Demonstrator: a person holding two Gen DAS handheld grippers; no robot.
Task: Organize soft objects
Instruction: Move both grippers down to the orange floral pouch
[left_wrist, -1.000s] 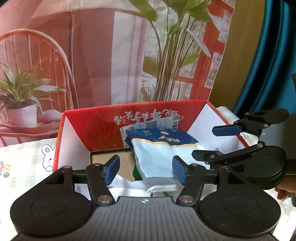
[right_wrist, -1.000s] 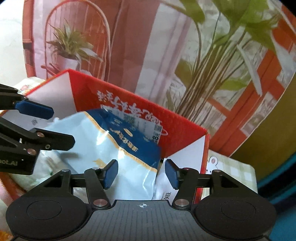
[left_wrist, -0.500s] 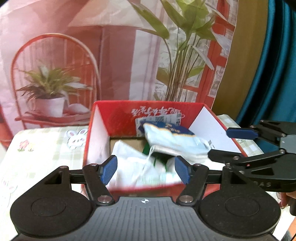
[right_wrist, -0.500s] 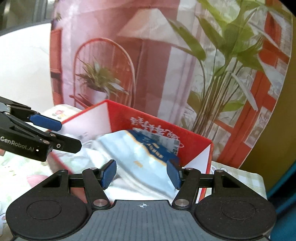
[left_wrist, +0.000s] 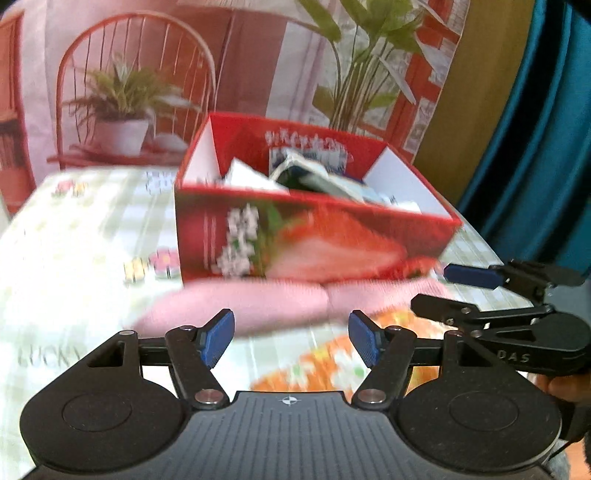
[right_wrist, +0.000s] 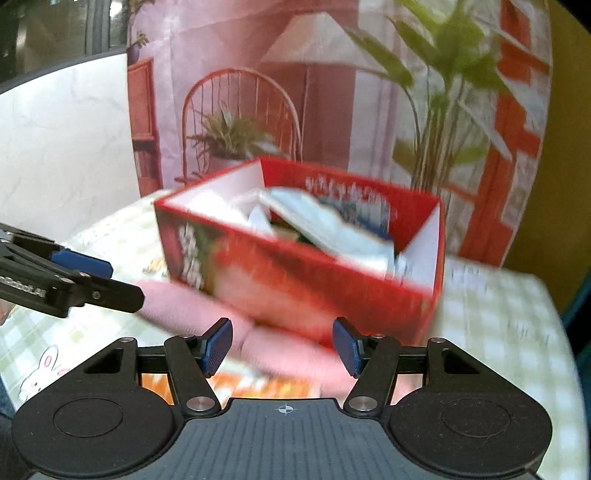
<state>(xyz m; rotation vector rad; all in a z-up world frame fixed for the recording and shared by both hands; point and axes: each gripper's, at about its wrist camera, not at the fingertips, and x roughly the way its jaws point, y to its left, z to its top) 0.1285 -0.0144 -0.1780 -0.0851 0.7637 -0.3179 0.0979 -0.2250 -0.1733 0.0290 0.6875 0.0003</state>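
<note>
Now my left gripper (left_wrist: 291, 338) and right gripper (right_wrist: 282, 345) both gaped empty before the red box (left_wrist: 310, 240); packets (right_wrist: 332, 225) sat inside it, pink cloth (left_wrist: 258, 302) against its front.

Left gripper (left_wrist: 291, 338) jaws apart, nothing between them. Pink cloth (left_wrist: 258, 301) just past them, touching red box (left_wrist: 306, 240). Right gripper (left_wrist: 439, 286) right of box.
</note>
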